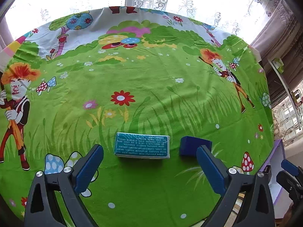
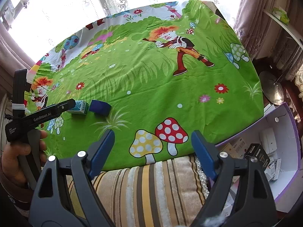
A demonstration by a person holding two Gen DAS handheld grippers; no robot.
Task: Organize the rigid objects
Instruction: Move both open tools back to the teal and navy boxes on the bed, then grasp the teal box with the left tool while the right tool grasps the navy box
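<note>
A teal box (image 1: 142, 147) with small print lies flat on the green cartoon tablecloth (image 1: 151, 79), just ahead of my open left gripper (image 1: 149, 151), between its fingers. A dark blue box (image 1: 191, 144) sits right of it, touching the right fingertip's far side. In the right wrist view the teal box (image 2: 80, 106) and blue box (image 2: 100, 107) lie at the left, with the left gripper (image 2: 56, 109) over them. My right gripper (image 2: 152, 138) is open and empty over the table's near edge.
A purple-rimmed white box (image 2: 284, 124) with several small packages stands at the right, below the table. A striped cushion (image 2: 144, 189) lies under the right gripper. Curtains and a bright window are behind the table. A shelf stands at the right.
</note>
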